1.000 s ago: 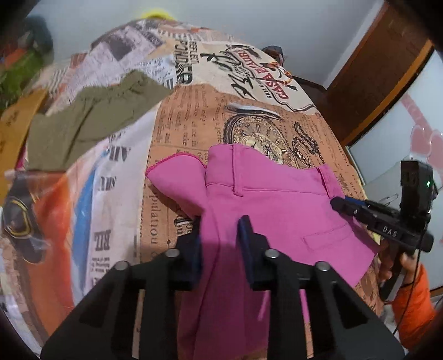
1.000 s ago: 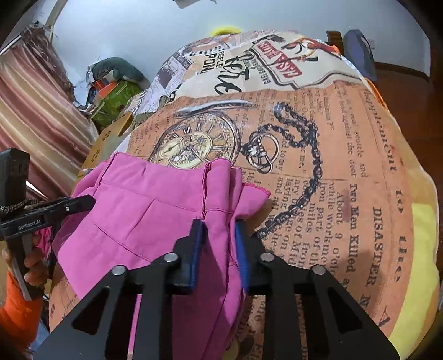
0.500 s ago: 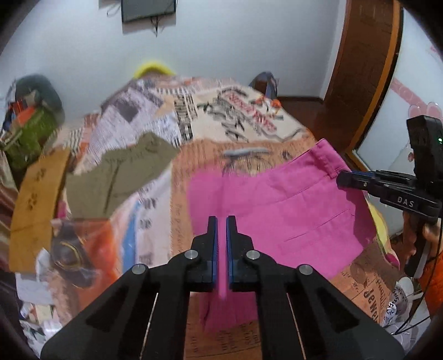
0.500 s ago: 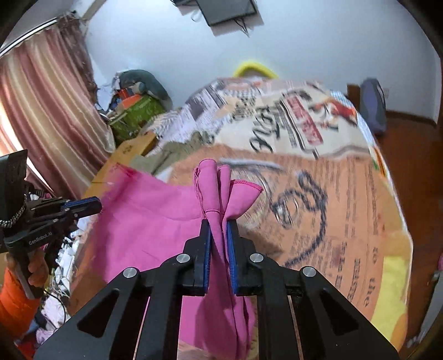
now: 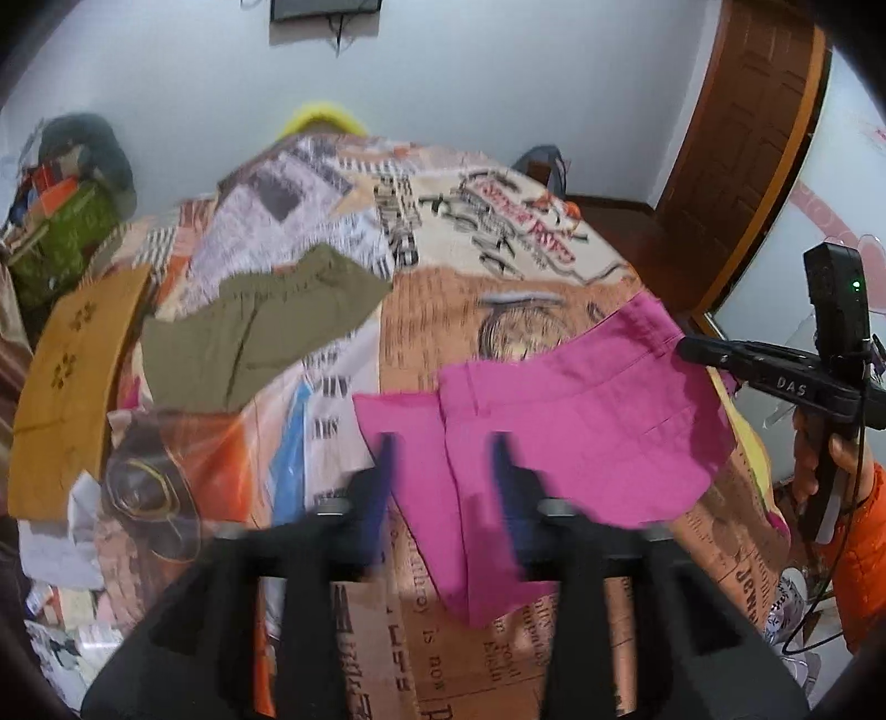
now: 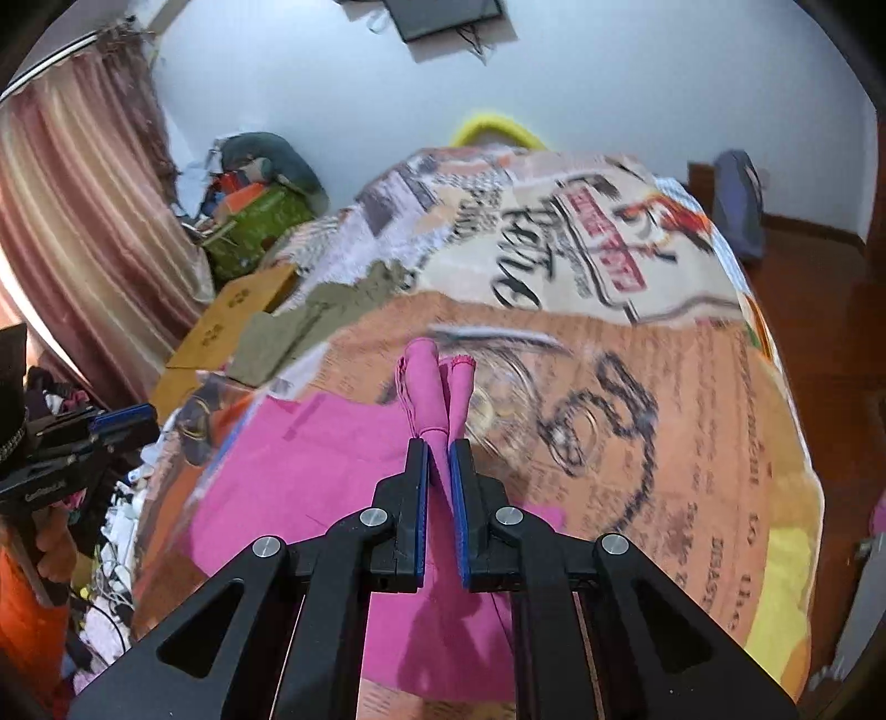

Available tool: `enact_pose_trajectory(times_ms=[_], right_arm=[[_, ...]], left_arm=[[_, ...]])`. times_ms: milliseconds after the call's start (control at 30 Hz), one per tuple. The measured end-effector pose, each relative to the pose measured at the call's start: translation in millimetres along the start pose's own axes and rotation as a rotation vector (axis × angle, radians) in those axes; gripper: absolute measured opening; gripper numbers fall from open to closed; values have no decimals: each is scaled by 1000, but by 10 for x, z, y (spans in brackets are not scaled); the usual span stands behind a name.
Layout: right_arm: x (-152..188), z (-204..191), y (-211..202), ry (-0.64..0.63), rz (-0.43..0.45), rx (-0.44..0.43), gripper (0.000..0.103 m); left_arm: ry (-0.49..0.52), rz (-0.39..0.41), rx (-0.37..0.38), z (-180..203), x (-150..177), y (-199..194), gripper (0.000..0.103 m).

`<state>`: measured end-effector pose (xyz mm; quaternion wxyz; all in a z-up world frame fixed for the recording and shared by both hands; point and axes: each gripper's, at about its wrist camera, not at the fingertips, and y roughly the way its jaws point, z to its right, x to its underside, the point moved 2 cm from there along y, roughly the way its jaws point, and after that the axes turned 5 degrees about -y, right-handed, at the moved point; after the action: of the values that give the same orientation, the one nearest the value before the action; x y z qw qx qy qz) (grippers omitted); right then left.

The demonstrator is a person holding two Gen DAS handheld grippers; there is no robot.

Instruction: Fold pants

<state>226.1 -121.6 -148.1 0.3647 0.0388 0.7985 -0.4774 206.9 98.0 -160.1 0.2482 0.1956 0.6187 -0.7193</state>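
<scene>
At lower centre of the left wrist view, left gripper (image 5: pixel 440 459), blurred, jaws opening, its 2 blue pads standing apart with pink cloth seen between and beyond them, no pad visibly pressing on it. Just above and to the right, pink pants (image 5: pixel 581 410) hanging over the printed bedspread (image 5: pixel 498 299), waistband edge running up toward the frame's right, a pocket seam showing (lower hem drooping toward bottom centre). At right edge, right gripper (image 5: pixel 684 350) clenched on the upper corner of the pants, held by a hand (image 5: pixel 814 443) with an orange sleeve (image 5: pixel 864 559) below it. At upper left on the bedspread, olive garment (image 5: pixel 260 338) lying flat, well apart from the pants; further left, brown cardboard (image 5: pixel 72 387).

In the right wrist view, at centre, right gripper (image 6: pixel 439 443) pinching a bunched fold of the pink pants (image 6: pixel 332 471), 2 rolled edges sticking up past the fingertips, the rest of the cloth spreading down and left. At left edge, left gripper (image 6: pixel 124 415), blue pad visible, width of its gap not readable from here. Striped curtain (image 6: pixel 72 221) at upper left; dark screen (image 6: pixel 443 16) on the wall at top.
</scene>
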Motion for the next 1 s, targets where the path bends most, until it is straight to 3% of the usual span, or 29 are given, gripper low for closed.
enact_pose_trajectory(times_ms=[133, 167, 267, 300, 400, 600, 767, 867, 933, 1000], right_arm=[[109, 170, 64, 21, -48, 33, 11], [147, 221, 95, 30, -66, 34, 15], [234, 288, 138, 49, -88, 42, 42], [267, 302, 149, 47, -89, 51, 45], [348, 311, 222, 40, -114, 41, 45], [465, 322, 511, 35, -180, 23, 48], [455, 434, 587, 94, -168, -21, 52], [429, 478, 546, 93, -160, 6, 52], [430, 512, 537, 86, -164, 18, 56], [457, 566, 571, 100, -176, 17, 67]], left_arm=[[-28, -54, 19, -43, 106, 210, 65], [-40, -76, 24, -55, 130, 282, 67], [-91, -137, 50, -101, 208, 494, 69], [-104, -155, 56, -112, 229, 550, 69], [-146, -196, 85, -166, 277, 712, 71], [-206, -193, 135, -238, 236, 817, 77], [-190, -196, 153, -182, 170, 863, 77], [-196, -199, 175, -151, 131, 911, 77], [-193, -202, 175, -131, 118, 966, 77], [-187, -201, 170, -114, 107, 996, 77]])
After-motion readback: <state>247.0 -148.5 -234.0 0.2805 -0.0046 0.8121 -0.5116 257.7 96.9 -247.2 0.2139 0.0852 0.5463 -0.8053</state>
